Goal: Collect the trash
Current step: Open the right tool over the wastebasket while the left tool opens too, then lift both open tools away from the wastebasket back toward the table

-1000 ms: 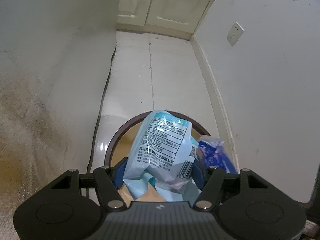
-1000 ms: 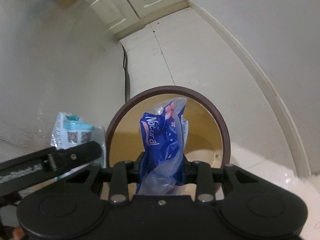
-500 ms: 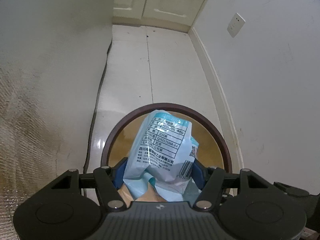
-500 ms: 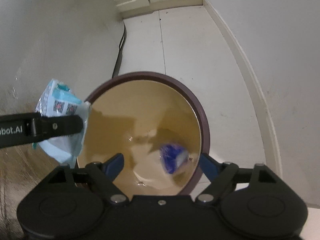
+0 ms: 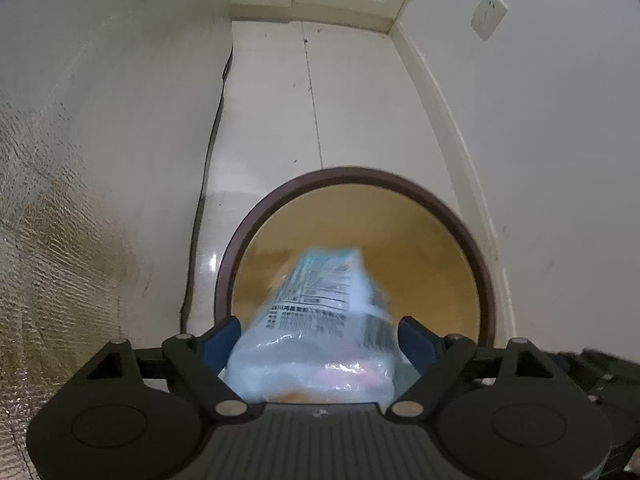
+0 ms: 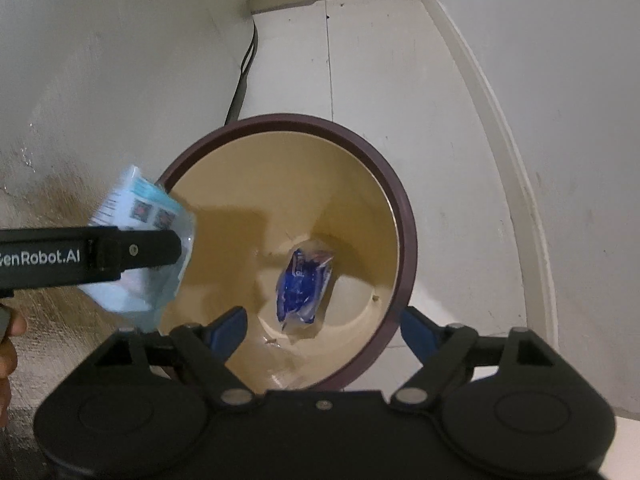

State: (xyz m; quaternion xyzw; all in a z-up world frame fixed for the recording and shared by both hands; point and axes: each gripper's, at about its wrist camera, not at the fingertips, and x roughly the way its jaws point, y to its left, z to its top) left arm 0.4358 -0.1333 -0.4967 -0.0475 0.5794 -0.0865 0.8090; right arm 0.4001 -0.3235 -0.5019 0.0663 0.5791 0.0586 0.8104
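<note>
- floor tiles point(image 5: 352, 112): pale, running between white walls to a cabinet at the far end; a dark cable lies along the left wall.
- waste bin point(image 6: 406, 216): round, dark-brown rim, tan interior, standing on the floor directly below both tools. its mouth faces up, so anything let go here goes straight down.
- left tool point(image 5: 320, 334): pointed steeply down over the near-left part of the rim. jaws have just been opening; the blue pads stand apart at either side of the light-blue packet point(image 5: 324, 312), which appears blurred between them, so it is judged released and dropping, not gripped.
- packet orientation: long axis along the tool's pointing line, far end already inside the bin mouth. in the right wrist view the packet point(image 6: 140, 240) overlaps the left rim, so part of it may catch that edge.
- right tool point(image 6: 322, 326): jaws wide apart and empty, held over the near edge of the bin.
- blue wrapper point(image 6: 302, 284): lies on the bin floor, long axis roughly toward the camera, well below the right tool.
- judgement: left tool is nearer the remaining item; both tools then need withdrawing.
</note>
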